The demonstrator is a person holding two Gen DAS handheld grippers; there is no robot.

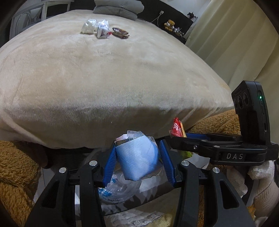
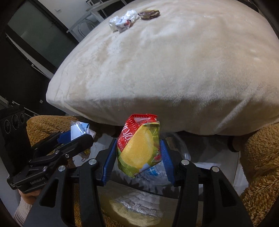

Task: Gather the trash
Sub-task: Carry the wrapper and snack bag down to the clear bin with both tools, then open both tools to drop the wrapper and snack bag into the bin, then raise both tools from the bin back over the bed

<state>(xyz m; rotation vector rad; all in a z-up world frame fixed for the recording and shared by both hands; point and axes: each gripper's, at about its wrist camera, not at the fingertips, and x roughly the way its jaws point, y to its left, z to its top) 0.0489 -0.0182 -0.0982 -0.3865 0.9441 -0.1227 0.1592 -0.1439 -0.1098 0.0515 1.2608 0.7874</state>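
Observation:
My left gripper (image 1: 137,157) is shut on a light blue crumpled wrapper (image 1: 137,158), held above a bin (image 1: 122,190) that holds clear plastic. My right gripper (image 2: 138,155) is shut on a red and yellow chip bag (image 2: 139,148), over the same bin (image 2: 209,157). The right gripper (image 1: 177,138) shows at the right of the left wrist view with the chip bag (image 1: 177,128). The left gripper (image 2: 76,136) shows at the left of the right wrist view. Far on the bed lie a white crumpled wrapper (image 1: 89,26), a white printed wrapper (image 1: 102,28) and a brown wrapper (image 1: 120,32).
A beige plush blanket (image 1: 113,78) covers the bed ahead of both grippers. A brown fuzzy blanket (image 1: 14,165) lies at both sides of the bin. Grey pillows (image 1: 120,7) sit at the bed's far end. A curtain (image 1: 235,38) hangs at the right.

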